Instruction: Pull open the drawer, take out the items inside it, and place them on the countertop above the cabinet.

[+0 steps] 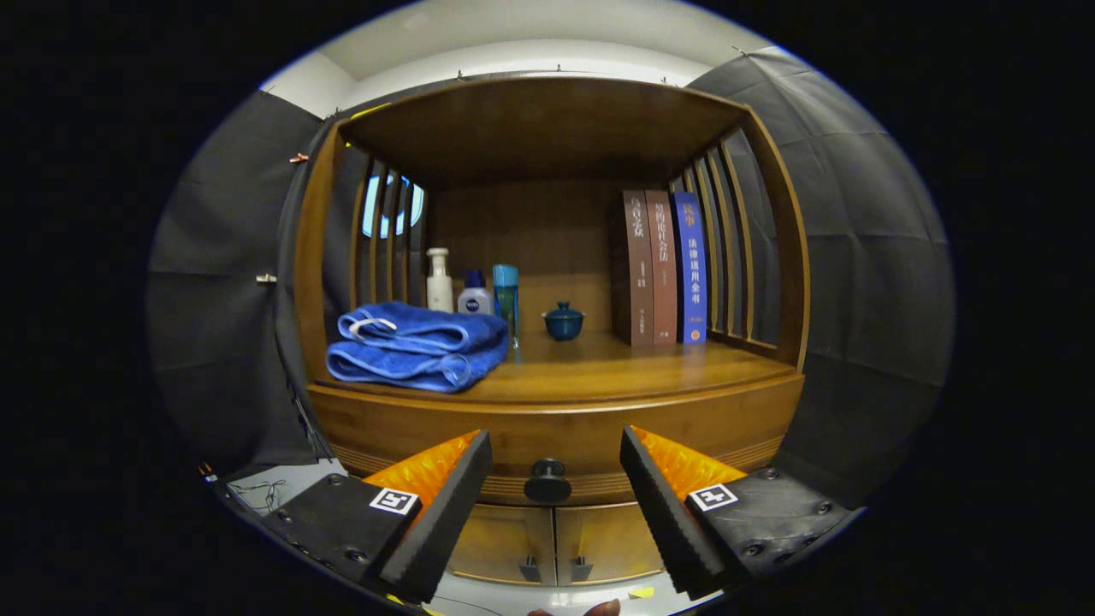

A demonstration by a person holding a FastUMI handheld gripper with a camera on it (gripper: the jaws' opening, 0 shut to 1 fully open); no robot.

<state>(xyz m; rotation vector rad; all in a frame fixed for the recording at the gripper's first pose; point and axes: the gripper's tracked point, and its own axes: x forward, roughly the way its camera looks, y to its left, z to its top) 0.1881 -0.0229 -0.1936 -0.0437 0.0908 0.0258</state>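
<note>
Your gripper [556, 466] is spread wide, empty, the closed drawer's dark round knob [547, 481] centred between its fingers, below the countertop [599, 368] holding a folded blue towel [417, 345].

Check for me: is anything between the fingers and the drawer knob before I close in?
Nothing visible is. The gripper is open, and the round dark drawer knob sits in the gap just ahead of its fingers, on the closed wooden drawer front. The folded blue towel lies higher, on the countertop.
</note>
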